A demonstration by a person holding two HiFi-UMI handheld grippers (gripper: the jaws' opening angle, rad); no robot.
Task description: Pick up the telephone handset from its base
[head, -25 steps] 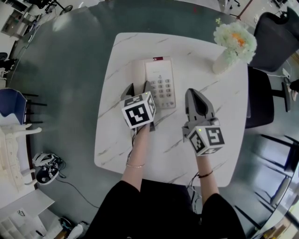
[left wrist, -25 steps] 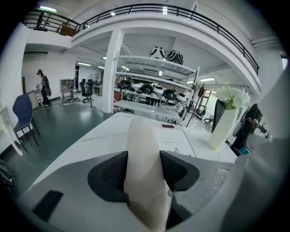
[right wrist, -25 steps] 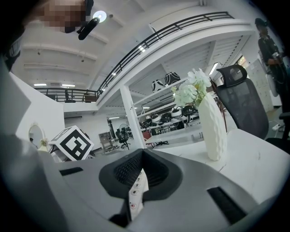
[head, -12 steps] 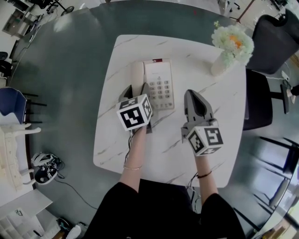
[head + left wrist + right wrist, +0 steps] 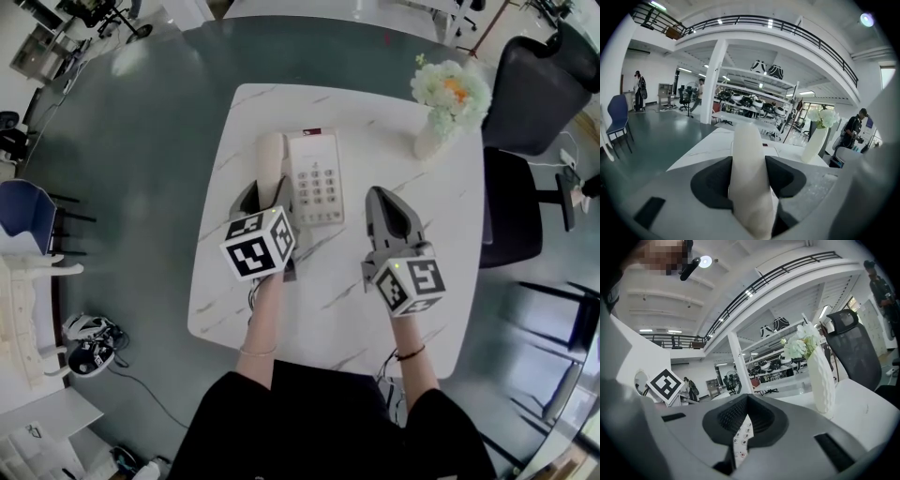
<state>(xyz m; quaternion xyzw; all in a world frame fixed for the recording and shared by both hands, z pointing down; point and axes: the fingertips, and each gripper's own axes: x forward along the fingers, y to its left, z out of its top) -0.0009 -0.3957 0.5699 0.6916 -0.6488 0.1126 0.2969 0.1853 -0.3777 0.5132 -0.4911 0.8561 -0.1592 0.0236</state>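
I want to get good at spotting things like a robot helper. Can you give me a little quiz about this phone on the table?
1. True or false: the left gripper has its jaws closed on the handset.
2. What stands at the far right corner of the table? A) a vase of flowers B) a lamp C) a teapot
3. Fill in: in the head view, the handset lies to the ___ of the keypad.
Key: 1 true; 2 A; 3 left.
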